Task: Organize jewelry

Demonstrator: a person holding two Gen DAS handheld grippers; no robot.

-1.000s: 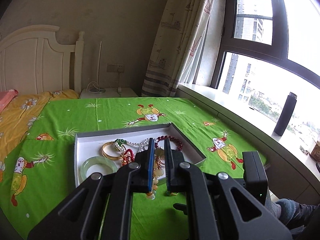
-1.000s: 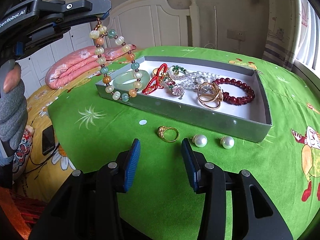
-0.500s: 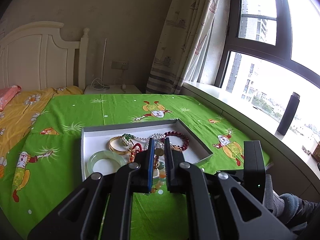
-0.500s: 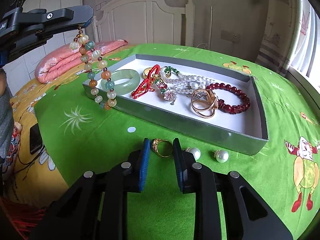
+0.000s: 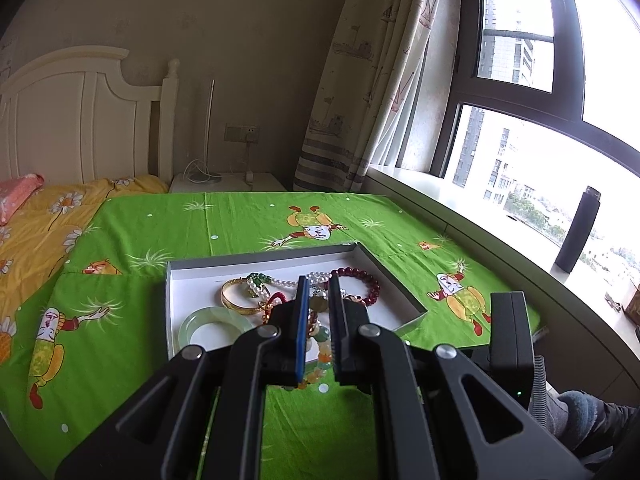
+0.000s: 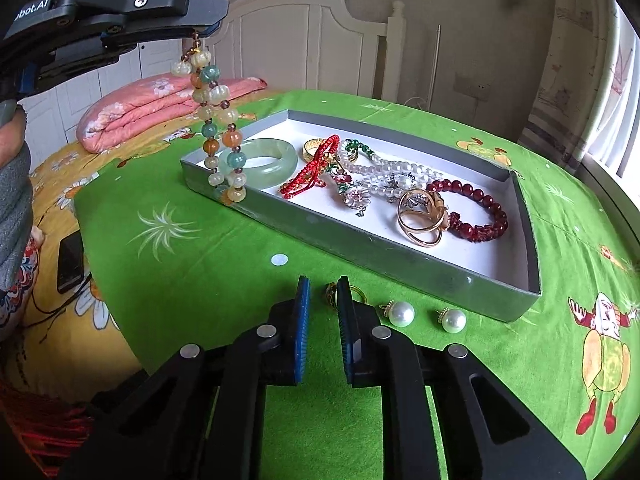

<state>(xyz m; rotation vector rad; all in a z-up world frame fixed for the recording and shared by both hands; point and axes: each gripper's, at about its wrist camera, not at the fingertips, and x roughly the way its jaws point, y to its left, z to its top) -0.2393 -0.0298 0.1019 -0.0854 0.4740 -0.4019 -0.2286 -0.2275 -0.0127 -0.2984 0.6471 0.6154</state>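
Note:
My left gripper [image 5: 319,286] is shut on a bracelet of green, orange and cream beads [image 6: 218,120], which hangs above the near left corner of the grey jewelry box [image 6: 420,272]; the beads also show between its fingers in the left wrist view [image 5: 320,344]. The box holds a jade bangle [image 6: 268,158], red cord bracelet [image 6: 310,170], pearl strand [image 6: 384,170], gold rings [image 6: 420,220] and dark red bead bracelet [image 6: 480,208]. My right gripper [image 6: 323,284] is nearly closed and empty, low over a gold ring [image 6: 352,292] on the green cloth.
Two pearl earrings [image 6: 402,313] [image 6: 454,320] lie on the green cloth [image 6: 200,264] in front of the box. A phone [image 6: 71,256] lies on the yellow quilt at left. A pink folded blanket [image 6: 160,104] is behind. A dark bottle [image 5: 578,230] stands on the windowsill.
My left gripper carried the bead bracelet toward the box's near left corner. My right gripper narrowed from wide open and moved toward the gold ring.

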